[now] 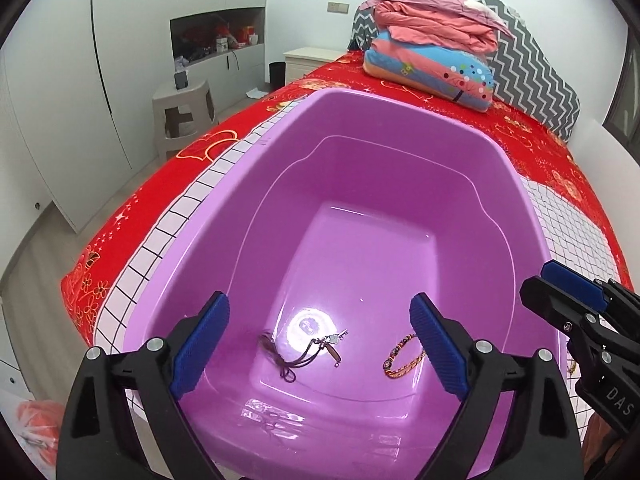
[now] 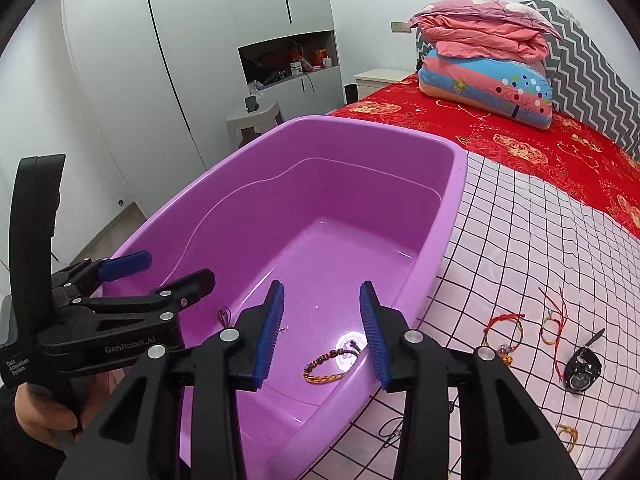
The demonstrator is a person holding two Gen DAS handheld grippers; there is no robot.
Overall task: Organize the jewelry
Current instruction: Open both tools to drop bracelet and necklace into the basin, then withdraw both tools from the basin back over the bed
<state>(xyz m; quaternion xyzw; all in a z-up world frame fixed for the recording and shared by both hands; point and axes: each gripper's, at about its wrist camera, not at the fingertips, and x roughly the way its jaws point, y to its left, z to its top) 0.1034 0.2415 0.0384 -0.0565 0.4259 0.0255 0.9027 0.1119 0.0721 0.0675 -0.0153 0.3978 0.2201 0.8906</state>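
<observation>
While both grippers hang over the near end of the purple plastic tub, neither one grips anything. The left gripper has its jaws spread wide, and below the gap a dark cord necklace with a small silver key charm lies loose on the tub floor. The right gripper has its jaws partly spread, with empty space between the blue pads; a braided beaded bracelet lies on the tub floor below them, untouched, just beside the near right wall. The tub stands on a white grid-patterned cloth spread over a bed with a red sheet. More jewelry remains on the cloth to the right of the tub: a red and gold string bracelet, another thin red and yellow cord piece, a dark wristwatch, and a small gold piece near the edge. Folded quilts are stacked at the head of the bed.
</observation>
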